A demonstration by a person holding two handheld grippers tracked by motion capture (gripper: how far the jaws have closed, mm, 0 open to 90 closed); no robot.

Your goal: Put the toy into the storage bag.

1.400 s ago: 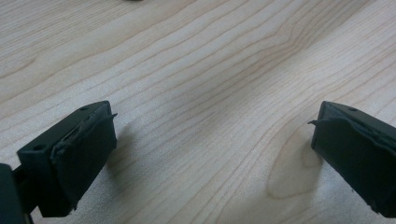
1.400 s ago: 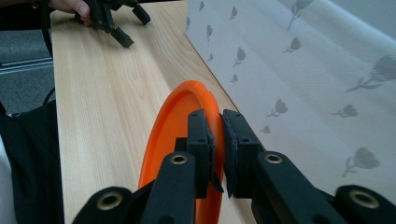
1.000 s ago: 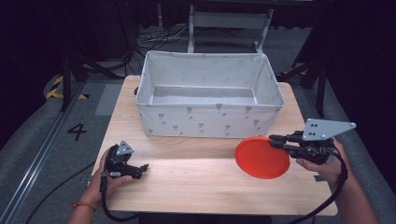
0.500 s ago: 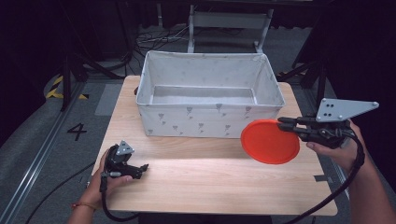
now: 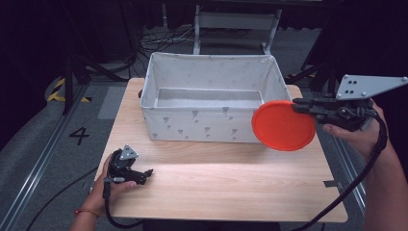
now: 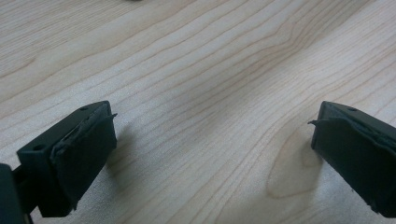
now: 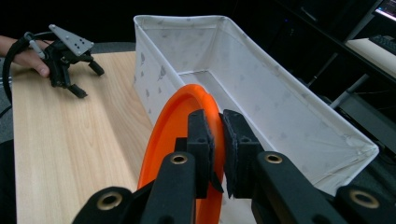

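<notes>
An orange plate [image 5: 284, 126] hangs in the air at the right front corner of the white fabric bin [image 5: 159, 126], held by its rim. My right gripper [image 5: 299, 106] is shut on that rim, and in the right gripper view the orange plate [image 7: 164, 135] stands on edge between the black jaws of the right gripper [image 7: 217, 131], next to the bin [image 7: 289, 107]. My left gripper [image 5: 145, 174] rests on the wooden table [image 5: 231, 183] near its front left, open. In the left gripper view the left gripper [image 6: 212, 140] has its jaws wide apart over bare wood.
The bin stands at the back half of the table and its inside looks bare. The table's right edge [image 5: 332, 168] lies under my right hand. A floor rail and a painted "4" [image 5: 79, 135] lie left of the table. Dark frames and cables stand behind.
My right gripper has lifted the orange plate off the table and carried it up and to the right, toward the bin's corner. The left gripper has not moved.
</notes>
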